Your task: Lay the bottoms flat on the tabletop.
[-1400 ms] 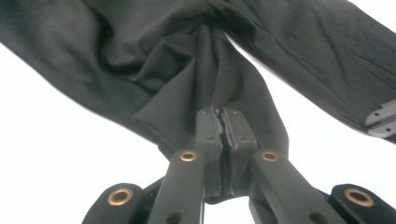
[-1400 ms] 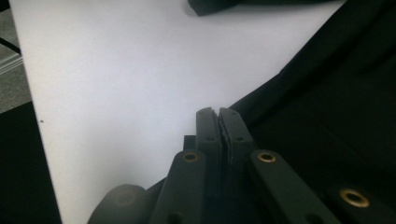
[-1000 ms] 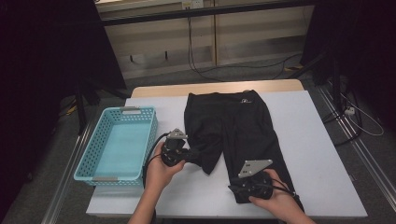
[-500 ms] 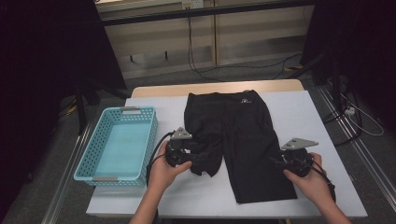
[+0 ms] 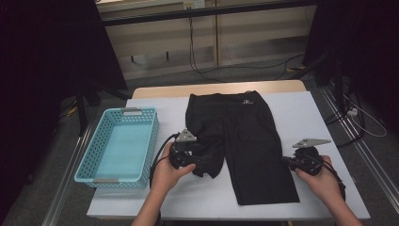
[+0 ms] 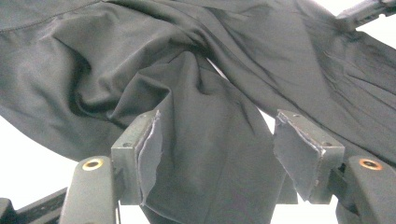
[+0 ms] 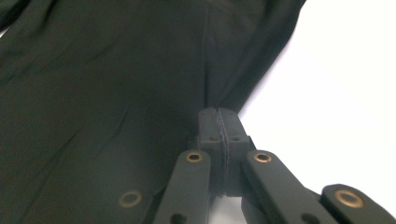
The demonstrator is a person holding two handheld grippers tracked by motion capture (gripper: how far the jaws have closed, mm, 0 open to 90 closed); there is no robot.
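One leg of the black shorts (image 5: 244,141) lies flat mid-table while the other is bunched at seven o'clock between the released left gripper (image 6: 215,154), whose jaws just opened; the right gripper (image 7: 219,123), just closed, pinches the hem at four o'clock, basket (image 5: 94,167) unfilled.

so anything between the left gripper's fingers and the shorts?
Nothing visible. The left gripper has just been opening; its fingers stand apart with a bunched fold of the black shorts directly between them, cloth against the left pad, a gap at the right one.
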